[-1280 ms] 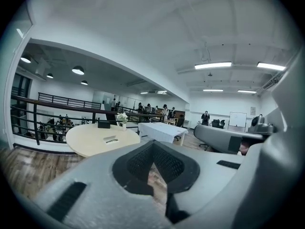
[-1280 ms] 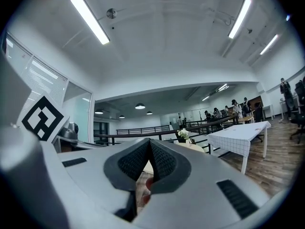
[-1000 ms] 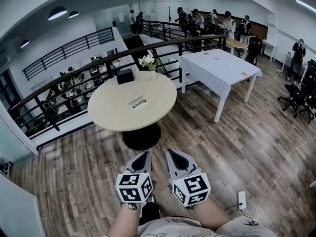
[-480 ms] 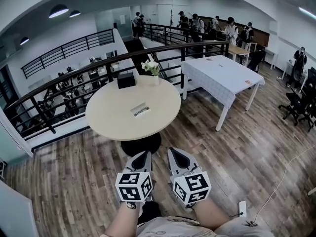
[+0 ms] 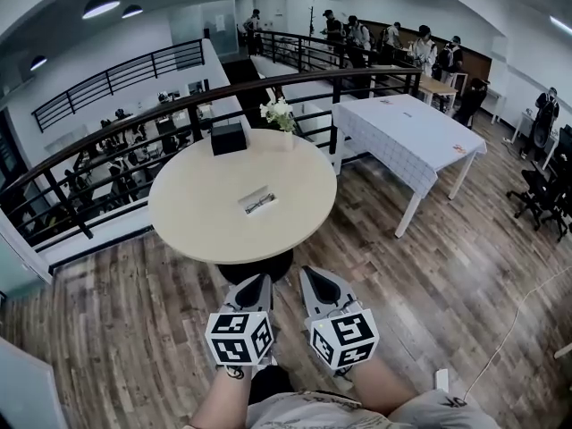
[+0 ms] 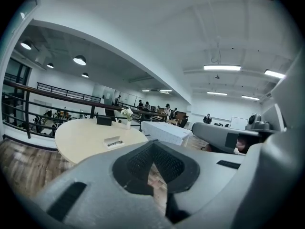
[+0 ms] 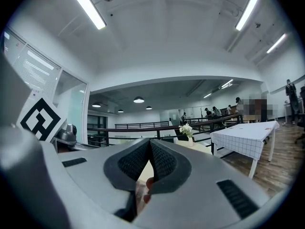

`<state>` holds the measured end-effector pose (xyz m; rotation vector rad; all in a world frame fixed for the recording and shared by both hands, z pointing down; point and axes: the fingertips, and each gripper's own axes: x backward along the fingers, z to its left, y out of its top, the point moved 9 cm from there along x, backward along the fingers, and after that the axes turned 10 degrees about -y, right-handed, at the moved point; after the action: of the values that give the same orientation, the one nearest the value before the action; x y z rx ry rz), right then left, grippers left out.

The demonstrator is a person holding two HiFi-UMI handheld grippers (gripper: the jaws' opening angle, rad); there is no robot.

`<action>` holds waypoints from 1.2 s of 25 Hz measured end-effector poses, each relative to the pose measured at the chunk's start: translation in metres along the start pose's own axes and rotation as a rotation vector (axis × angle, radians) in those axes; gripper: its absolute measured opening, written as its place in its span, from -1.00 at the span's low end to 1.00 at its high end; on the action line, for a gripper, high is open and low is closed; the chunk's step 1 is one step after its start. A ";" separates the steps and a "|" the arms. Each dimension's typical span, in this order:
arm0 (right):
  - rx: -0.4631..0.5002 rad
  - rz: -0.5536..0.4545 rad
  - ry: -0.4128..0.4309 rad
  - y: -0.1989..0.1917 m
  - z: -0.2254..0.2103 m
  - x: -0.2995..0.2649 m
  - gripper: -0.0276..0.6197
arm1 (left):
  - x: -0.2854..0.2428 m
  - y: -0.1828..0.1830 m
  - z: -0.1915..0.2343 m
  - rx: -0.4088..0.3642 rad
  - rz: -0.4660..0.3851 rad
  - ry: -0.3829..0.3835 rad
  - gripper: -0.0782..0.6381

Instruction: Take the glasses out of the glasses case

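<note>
An open white glasses case point(image 5: 257, 200) with dark glasses inside lies near the middle of a round beige table point(image 5: 197, 222). Both grippers hover low over the wooden floor, short of the table's near edge. My left gripper point(image 5: 261, 281) and right gripper point(image 5: 307, 275) are side by side, both shut and holding nothing. In the left gripper view the case point(image 6: 114, 141) shows far beyond the shut left gripper point(image 6: 153, 145). In the right gripper view the right gripper point(image 7: 150, 142) is shut and its jaws hide the case.
A black box point(image 5: 227, 138) and a vase of white flowers point(image 5: 280, 114) stand at the table's far edge, by a black railing point(image 5: 116, 137). A table with a white cloth point(image 5: 411, 132) stands to the right. Several people stand far back. A power strip point(image 5: 442, 379) lies on the floor.
The round table and case have drawn nearer and larger in the head view. Both grippers stay shut and side by side in the same low position.
</note>
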<state>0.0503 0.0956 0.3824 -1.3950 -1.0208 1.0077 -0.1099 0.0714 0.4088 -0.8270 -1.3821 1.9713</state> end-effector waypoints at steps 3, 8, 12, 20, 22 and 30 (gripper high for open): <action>0.003 0.014 -0.002 -0.006 0.001 -0.030 -0.88 | -0.017 0.001 0.026 0.015 0.003 -0.002 -0.75; -0.005 0.032 -0.017 -0.018 -0.005 -0.081 -0.88 | -0.051 0.000 0.067 0.028 0.020 -0.014 -0.75; -0.017 0.044 -0.031 -0.012 -0.003 -0.123 -0.88 | -0.073 0.020 0.100 0.025 0.026 -0.027 -0.75; -0.037 0.067 -0.060 0.015 0.005 -0.188 -0.88 | -0.105 0.067 0.148 0.020 0.060 -0.057 -0.75; -0.040 0.087 -0.064 0.016 0.005 -0.199 -0.88 | -0.110 0.071 0.155 0.026 0.072 -0.060 -0.75; -0.047 0.113 -0.053 0.013 0.000 -0.234 -0.88 | -0.128 0.071 0.182 0.043 0.092 -0.044 -0.75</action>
<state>-0.0132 -0.1302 0.3773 -1.4852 -1.0189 1.1150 -0.1757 -0.1523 0.4103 -0.8457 -1.3434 2.0937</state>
